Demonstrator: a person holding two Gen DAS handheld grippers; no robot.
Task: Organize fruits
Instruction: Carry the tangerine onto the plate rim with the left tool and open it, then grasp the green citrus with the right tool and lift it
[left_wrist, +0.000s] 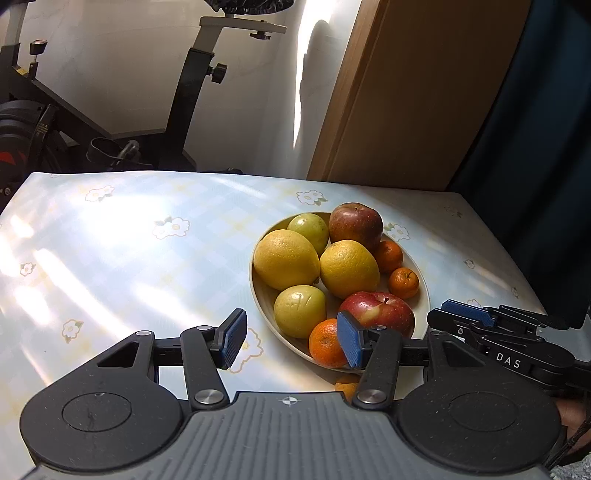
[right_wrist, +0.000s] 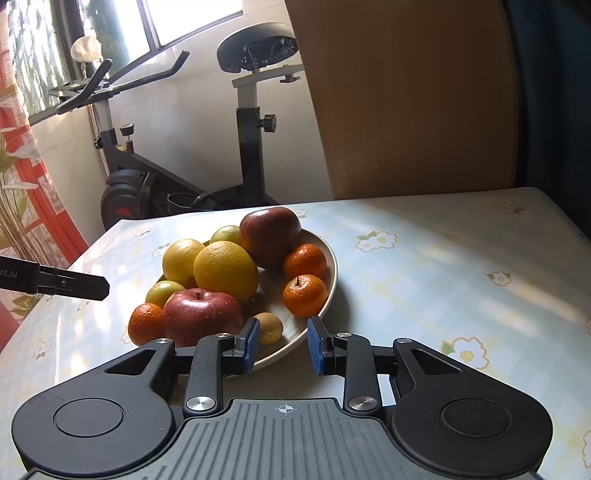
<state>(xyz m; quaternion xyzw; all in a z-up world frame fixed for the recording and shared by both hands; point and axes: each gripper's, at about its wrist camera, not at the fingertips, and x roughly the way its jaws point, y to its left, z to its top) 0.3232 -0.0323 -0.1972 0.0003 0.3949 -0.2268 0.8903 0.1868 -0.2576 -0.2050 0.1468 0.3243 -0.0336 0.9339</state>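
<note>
Here, a full fruit bowl (left_wrist: 258, 295) sits on a flowered tablecloth (left_wrist: 129, 240) with both grippers hovering at its near rim.

The left gripper (left_wrist: 291, 341) stands open with nothing between its blue pads; its right pad (left_wrist: 351, 343) shows in front of a mandarin (left_wrist: 325, 341) at the bowl's near edge. The right gripper (right_wrist: 281, 345) is also released and empty, its jaws parted over the bowl's rim, just beside a small yellowish fruit (right_wrist: 271, 326). In the bowl lie two red apples (left_wrist: 354, 223) (left_wrist: 376, 312), two large yellow citrus (left_wrist: 286, 258) (left_wrist: 349, 267), two green fruits (left_wrist: 299, 310) (left_wrist: 308, 230) and more mandarins (left_wrist: 404, 282) (left_wrist: 388, 255). An exercise bike (right_wrist: 243, 147) stands behind the table.
</note>
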